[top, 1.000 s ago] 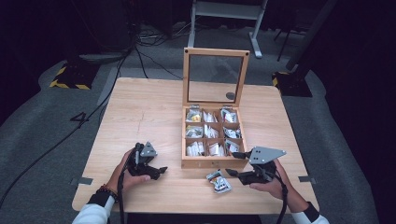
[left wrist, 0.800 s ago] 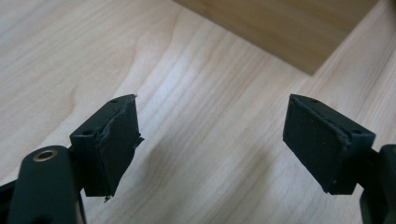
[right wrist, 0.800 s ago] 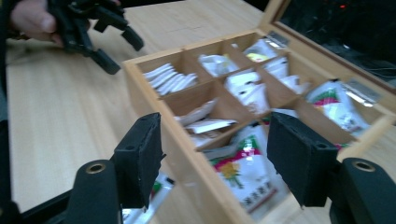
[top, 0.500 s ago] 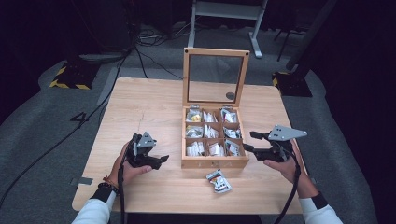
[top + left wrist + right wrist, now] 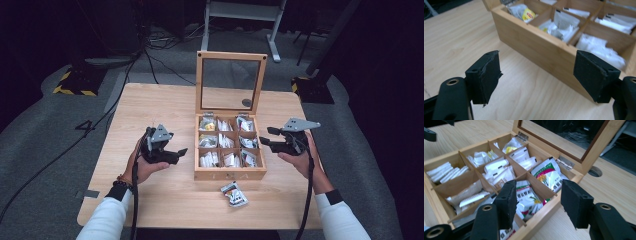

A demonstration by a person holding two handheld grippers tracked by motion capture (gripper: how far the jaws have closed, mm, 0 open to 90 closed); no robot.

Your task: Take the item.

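Observation:
A wooden tea box [image 5: 229, 175] stands at the table's middle, its glass lid [image 5: 230, 56] upright, its compartments stuffed with tea packets. Two loose packets [image 5: 234, 194] lie on the table in front of it. My left gripper [image 5: 180, 152] hovers left of the box, pointing at its side wall [image 5: 544, 45]; the jaws [image 5: 537, 72] are open with nothing between them and have just been closing a little. My right gripper [image 5: 267, 136] hovers at the box's right side, over the green-printed packets [image 5: 547, 176]; its jaws [image 5: 539, 197] are open and empty and have just been closing.
A round cable hole [image 5: 595, 171] sits in the table behind the box. Bare wood lies left of the box [image 5: 461, 37] and near the front edge. Black cables [image 5: 150, 50] and a metal stand [image 5: 240, 10] are on the floor beyond the table.
My right gripper moved from the table in front of the box, near the loose packets, up to the box's right side. The left gripper rose and edged toward the box.

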